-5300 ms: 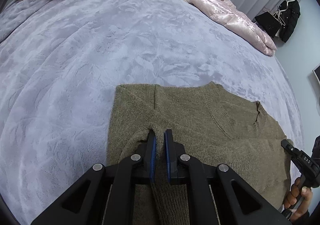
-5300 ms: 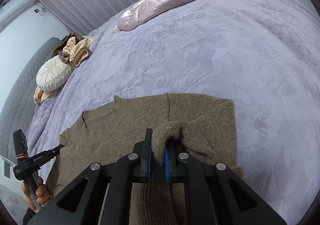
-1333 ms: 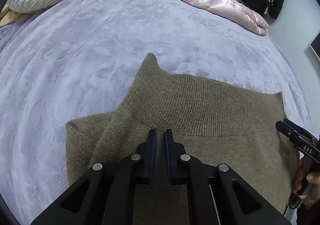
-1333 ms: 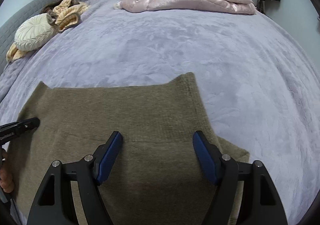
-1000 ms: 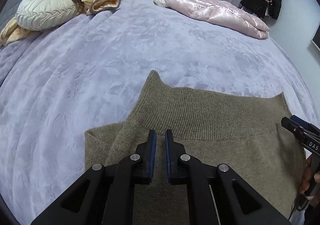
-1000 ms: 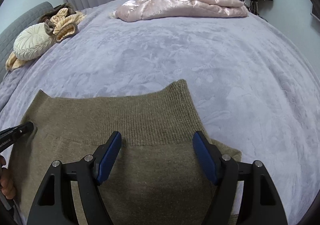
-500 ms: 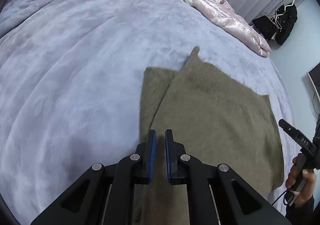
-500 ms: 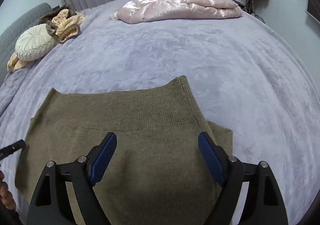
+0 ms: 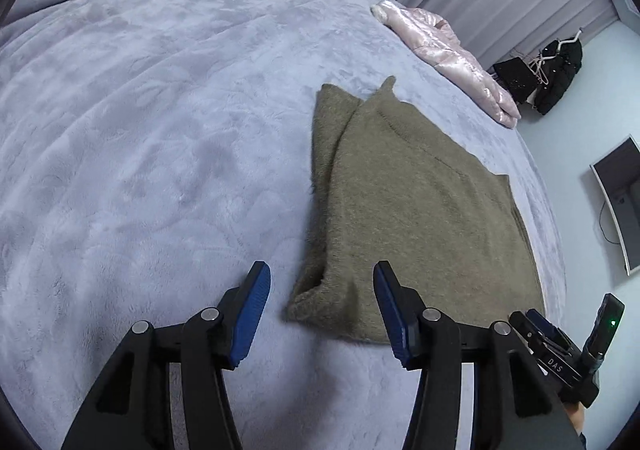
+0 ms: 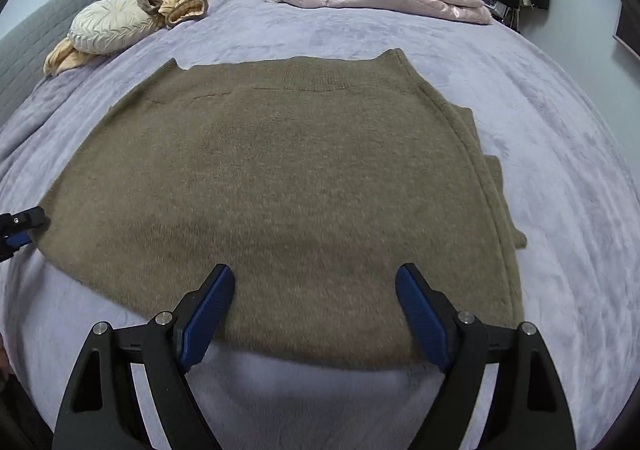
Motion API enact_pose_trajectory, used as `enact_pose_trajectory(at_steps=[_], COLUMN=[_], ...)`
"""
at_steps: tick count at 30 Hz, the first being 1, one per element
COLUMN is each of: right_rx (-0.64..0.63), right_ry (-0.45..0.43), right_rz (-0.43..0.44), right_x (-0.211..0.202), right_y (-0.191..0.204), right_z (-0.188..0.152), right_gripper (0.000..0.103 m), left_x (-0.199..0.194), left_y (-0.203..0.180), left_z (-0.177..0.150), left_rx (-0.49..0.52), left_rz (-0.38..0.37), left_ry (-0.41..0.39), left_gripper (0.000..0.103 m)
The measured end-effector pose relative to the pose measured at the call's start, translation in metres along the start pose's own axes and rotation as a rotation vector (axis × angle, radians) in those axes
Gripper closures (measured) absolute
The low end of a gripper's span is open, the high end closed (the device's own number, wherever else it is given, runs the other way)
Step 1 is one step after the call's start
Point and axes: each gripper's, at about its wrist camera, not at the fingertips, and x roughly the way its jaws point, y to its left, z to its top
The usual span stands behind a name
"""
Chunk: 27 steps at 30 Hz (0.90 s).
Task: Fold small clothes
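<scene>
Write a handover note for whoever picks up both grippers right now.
Left gripper: jaws opening, nothing gripped; the sweater's near corner lies below the gap, untouched.
Right gripper: jaws wide open, holding nothing, over the sweater's near edge.
Sweater: flat on the bed, folded into a rough rectangle with the ribbed hem on top at the far edge.
Done: sides and bottom appear folded in; both grippers free of the cloth.
Left: edges are uneven, with lower layers sticking out on the sides; tidy them or add another fold if a smaller bundle is wanted.
</scene>
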Motion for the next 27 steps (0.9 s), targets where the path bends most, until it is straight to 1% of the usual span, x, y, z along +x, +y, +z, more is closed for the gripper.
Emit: enact_pose_trajectory(at_steps=[1,2,3,4,5,6,8,10,12,13,14,15,16,17,20,21,22,23,24,25,26,27], right_rx=[0.023,0.044,0.057,0.064,0.062,0.053,0.027,0.003,-0.008,-0.009,-0.01,-0.014,-0.022,-0.036,-0.092,-0.099,-0.099,-0.093,-0.091,-0.092,-0.093,-0.096], right_ry=[-0.012,-0.021,-0.026,-0.03,-0.029,-0.028,-0.037,-0.045,-0.043,-0.04,-0.035,-0.027,-0.021,-0.019,-0.041,-0.045,-0.043,-0.033,-0.022,-0.009,0.007,0.033], right_rz=[0.01,0.018,0.022,0.029,0.035,0.037,0.037,0.039,0.043,0.047,0.053,0.058,0.063,0.068,0.088,0.097,0.107,0.121,0.139,0.164,0.186,0.193], right_x=[-0.006,-0.01,-0.013,-0.015,-0.017,-0.019,-0.025,-0.031,-0.032,-0.032,-0.031,-0.03,-0.029,-0.029,-0.036,-0.037,-0.036,-0.034,-0.031,-0.027,-0.022,-0.015], right_y=[-0.003,-0.004,-0.005,-0.004,-0.001,0.003,0.01,0.017,0.023,0.025,0.028,0.031,0.035,0.039,0.051,0.054,0.057,0.06,0.064,0.069,0.077,0.088], right_z=[-0.002,-0.004,-0.005,-0.006,-0.007,-0.008,-0.01,-0.012,-0.012,-0.012,-0.011,-0.009,-0.006,-0.003,0.014,0.022,0.032,0.046,0.058,0.072,0.085,0.1], right_gripper=[0.017,0.017,0.017,0.017,0.017,0.017,0.017,0.017,0.017,0.017,0.017,0.017,0.017,0.017,0.017,0.017,0.017,0.017,0.017,0.017,0.017,0.017], left_x=[0.001,0.005,0.012,0.02,0.029,0.039,0.06,0.06,0.057,0.059,0.062,0.068,0.076,0.079,0.071,0.07,0.067,0.066,0.064,0.062,0.061,0.058], left_y=[-0.004,-0.009,-0.013,-0.016,-0.017,-0.017,-0.01,-0.015,-0.028,-0.038,-0.046,-0.05,-0.05,-0.047,-0.037,-0.034,-0.032,-0.03,-0.028,-0.026,-0.023,-0.02], left_z=[0.002,0.004,0.006,0.007,0.008,0.008,0.007,0.003,0.0,-0.002,-0.004,-0.006,-0.008,-0.009,-0.006,-0.005,-0.003,-0.002,-0.002,-0.002,-0.001,-0.001], left_rx=[0.004,0.006,0.012,0.015,0.018,0.023,0.0,-0.005,0.02,0.048,0.081,0.107,0.11,0.104,0.051,0.031,0.015,0.005,-0.005,-0.015,-0.028,-0.045], left_rz=[-0.022,-0.049,-0.066,-0.047,-0.002,0.028,0.023,0.026,-0.023,-0.02,0.0,0.028,0.037,0.034,-0.039,-0.054,-0.048,-0.04,-0.045,-0.055,-0.078,-0.11], left_ry=[0.008,0.023,0.041,0.05,0.054,0.069,0.114,0.094,0.106,0.113,0.118,0.124,0.13,0.127,0.091,0.088,0.081,0.074,0.072,0.072,0.072,0.067], left_gripper=[0.049,0.046,0.024,0.015,0.012,0.012,0.012,0.012,0.012,0.012,0.01,0.001,0.001,0.001,0.001,0.006,0.013,0.026,0.035,0.042,0.058,0.067])
